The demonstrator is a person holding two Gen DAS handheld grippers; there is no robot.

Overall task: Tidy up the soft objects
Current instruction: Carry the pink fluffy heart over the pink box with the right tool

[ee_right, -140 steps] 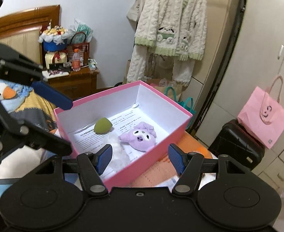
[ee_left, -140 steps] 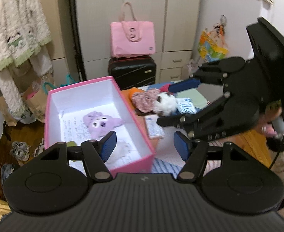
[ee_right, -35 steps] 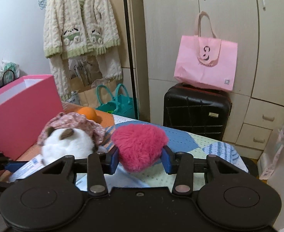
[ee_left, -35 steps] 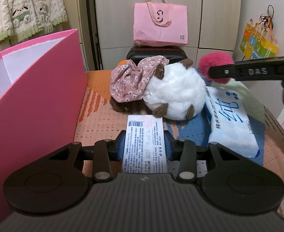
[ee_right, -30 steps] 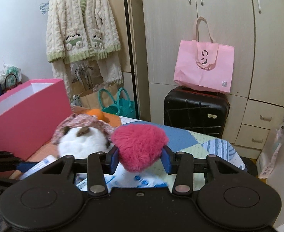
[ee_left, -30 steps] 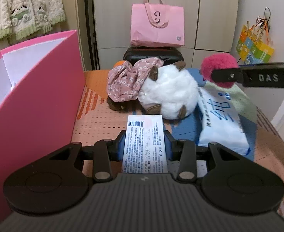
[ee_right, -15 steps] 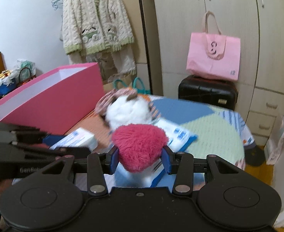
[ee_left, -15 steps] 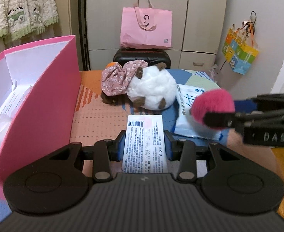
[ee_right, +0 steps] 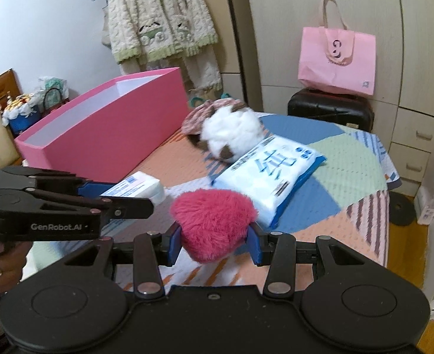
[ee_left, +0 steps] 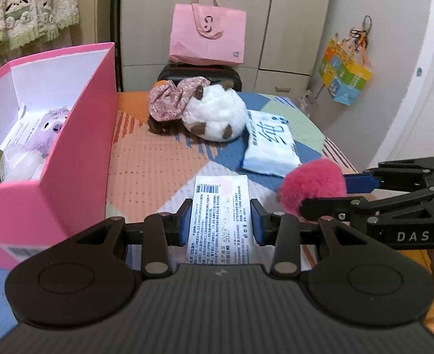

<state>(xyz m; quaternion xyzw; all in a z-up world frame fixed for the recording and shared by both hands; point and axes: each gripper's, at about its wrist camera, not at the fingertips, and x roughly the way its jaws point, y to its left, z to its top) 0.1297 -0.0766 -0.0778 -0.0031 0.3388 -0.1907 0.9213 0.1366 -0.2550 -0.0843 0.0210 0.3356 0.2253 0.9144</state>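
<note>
At far left I see the pink box (ee_left: 69, 159), a purple plush (ee_left: 50, 129) inside. My left gripper (ee_left: 220, 225) is clamped on a white packet (ee_left: 220, 215), held above the table (ee_left: 146, 159) beside the box. Beyond lie a white plush (ee_left: 214, 115) and a tissue pack (ee_left: 268, 144). My right gripper (ee_right: 214, 243) squeezes a pink pompom (ee_right: 214, 221), right of the packet.

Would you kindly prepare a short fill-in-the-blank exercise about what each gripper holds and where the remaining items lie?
1. The right gripper is shut on a fluffy ____ pom-pom.
2. The left gripper is shut on a small white ____ pack.
3. The purple plush lies inside the pink ____.
4. The white plush ball wears a floral ____.

Missing words: pink; tissue; box; bonnet
</note>
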